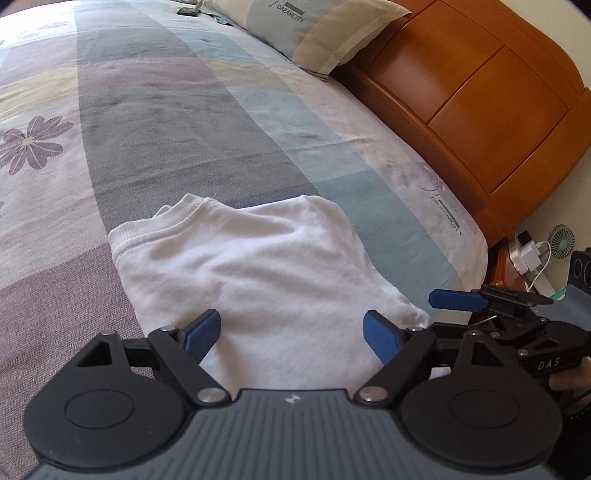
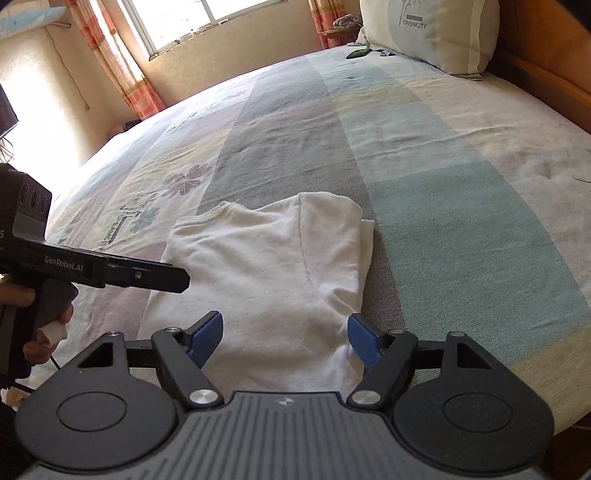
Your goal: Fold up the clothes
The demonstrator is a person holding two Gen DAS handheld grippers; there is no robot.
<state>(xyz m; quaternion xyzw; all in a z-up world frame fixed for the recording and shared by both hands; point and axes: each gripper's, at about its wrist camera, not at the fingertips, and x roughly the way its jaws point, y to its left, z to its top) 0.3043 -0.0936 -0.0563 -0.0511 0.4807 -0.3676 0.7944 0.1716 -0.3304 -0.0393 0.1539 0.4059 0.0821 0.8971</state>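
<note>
A white T-shirt (image 1: 255,273) lies folded on the bed, collar at the far left; it also shows in the right wrist view (image 2: 266,273). My left gripper (image 1: 291,336) is open and empty, its blue pads (image 1: 202,334) hovering over the shirt's near edge. My right gripper (image 2: 285,339) is open and empty over the shirt's near right part. The right gripper also shows at the right edge of the left wrist view (image 1: 465,299). The left gripper shows from the side in the right wrist view (image 2: 147,277), over the shirt's left edge.
The patchwork bedsheet (image 1: 177,122) covers the bed. A pillow (image 1: 314,29) lies against the wooden headboard (image 1: 480,92). A dark phone-like object (image 2: 356,53) lies near the pillow. A small fan (image 1: 561,240) and charger stand beside the bed. A window and curtains (image 2: 122,70) stand beyond.
</note>
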